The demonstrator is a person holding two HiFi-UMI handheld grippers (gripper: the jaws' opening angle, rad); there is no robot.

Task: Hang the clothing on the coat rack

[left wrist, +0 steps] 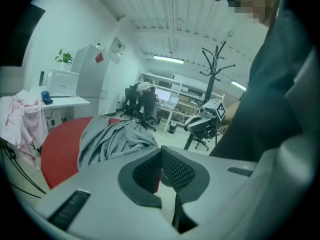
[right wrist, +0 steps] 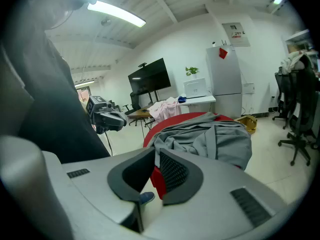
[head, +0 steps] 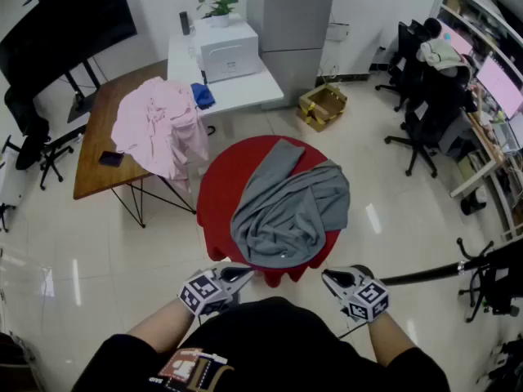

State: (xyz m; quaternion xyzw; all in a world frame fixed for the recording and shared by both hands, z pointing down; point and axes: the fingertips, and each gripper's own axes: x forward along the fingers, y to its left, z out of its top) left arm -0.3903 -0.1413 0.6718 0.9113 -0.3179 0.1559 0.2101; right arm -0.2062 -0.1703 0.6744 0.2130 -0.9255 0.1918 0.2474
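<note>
The grey garment (head: 290, 207) is lying in a loose heap on the red round table (head: 221, 186), spilling toward the rim at 5 o'clock, and nothing is touching it yet. Just off the table's near edge, the left gripper (head: 243, 275) is waiting at the garment's 7 o'clock with its fingers clenched on nothing. The right gripper (head: 328, 278) is hovering at 5 o'clock with its fingers a thin slit apart, also empty. The coat rack (head: 437, 272) is standing well apart at 4 o'clock. Pink clothing (head: 159, 129) is draping over a wooden table (head: 94, 153) at 10 o'clock.

Both grippers would need to open before grasping, or they would only be pushing the cloth. A pinch on a loose outer fold could be letting the heap unfurl and trail on the floor. A grip far from the collar may be leaving nothing to catch on a hook.
</note>
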